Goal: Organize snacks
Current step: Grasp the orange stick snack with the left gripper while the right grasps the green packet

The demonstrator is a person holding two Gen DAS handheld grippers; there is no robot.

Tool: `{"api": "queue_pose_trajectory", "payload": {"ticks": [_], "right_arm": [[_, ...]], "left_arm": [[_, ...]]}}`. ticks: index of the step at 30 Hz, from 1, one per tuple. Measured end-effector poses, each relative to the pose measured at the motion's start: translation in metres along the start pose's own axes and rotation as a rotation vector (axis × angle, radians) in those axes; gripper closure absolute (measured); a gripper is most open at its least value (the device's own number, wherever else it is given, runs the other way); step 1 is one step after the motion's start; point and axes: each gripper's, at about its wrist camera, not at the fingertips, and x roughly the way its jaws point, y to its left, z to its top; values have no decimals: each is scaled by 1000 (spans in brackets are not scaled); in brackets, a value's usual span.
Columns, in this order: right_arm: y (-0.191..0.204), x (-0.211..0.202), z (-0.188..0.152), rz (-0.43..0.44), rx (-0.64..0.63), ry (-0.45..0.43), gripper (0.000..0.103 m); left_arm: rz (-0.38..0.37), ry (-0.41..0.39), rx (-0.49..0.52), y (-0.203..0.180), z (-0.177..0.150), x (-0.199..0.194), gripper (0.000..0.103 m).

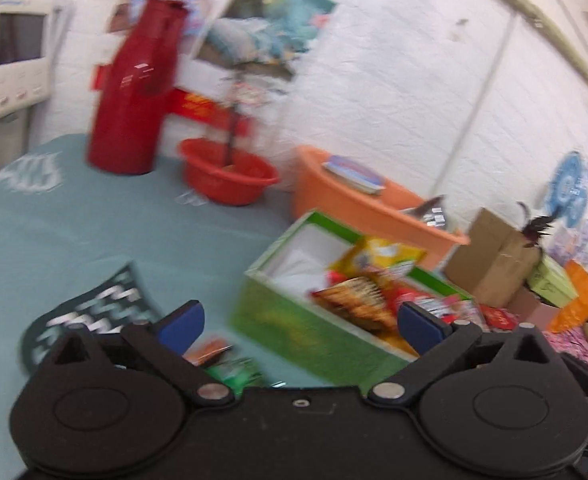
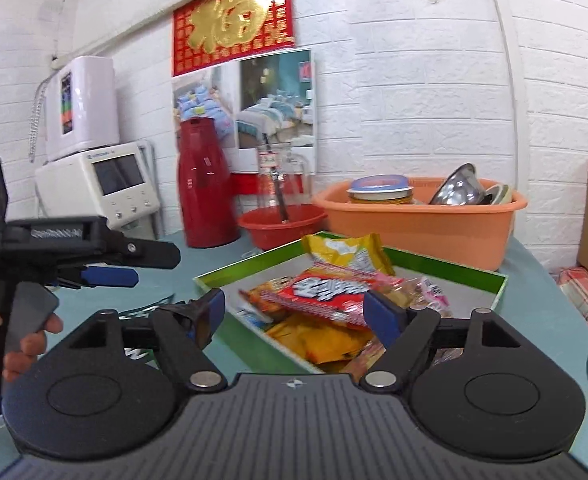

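Green box (image 2: 446, 268) ahead of the right claw (image 2: 294, 312) already holds several snack packets (image 2: 330, 288). Both claws are spread wide and empty. Below the left claw (image 1: 300, 320), loose packets (image 1: 230, 368) on the table seem left to pack.

A green-walled, white-lined box (image 2: 494, 280) stands open just in front of the orange basin (image 2: 422, 224). Snack packets fill it: a red one (image 2: 326, 292) atop yellow ones (image 2: 346, 254).
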Motion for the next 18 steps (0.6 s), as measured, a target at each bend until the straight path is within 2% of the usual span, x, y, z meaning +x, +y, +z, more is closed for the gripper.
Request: {"api": "queue_pose_trajectory", "payload": {"ticks": [3, 5, 8, 15, 18], "right_arm": [[15, -7, -3, 28, -21, 18, 0], [26, -10, -5, 36, -46, 30, 0], [37, -13, -9, 53, -65, 44, 0], [44, -15, -17, 56, -86, 82, 0], [41, -15, -19, 51, -72, 93, 0]], "left_arm": [[66, 3, -31, 22, -5, -2, 0], [72, 25, -52, 31, -7, 1, 0], [98, 22, -32, 35, -10, 7, 0], [83, 44, -12, 38, -7, 44, 0], [90, 85, -20, 41, -10, 59, 0]]}}
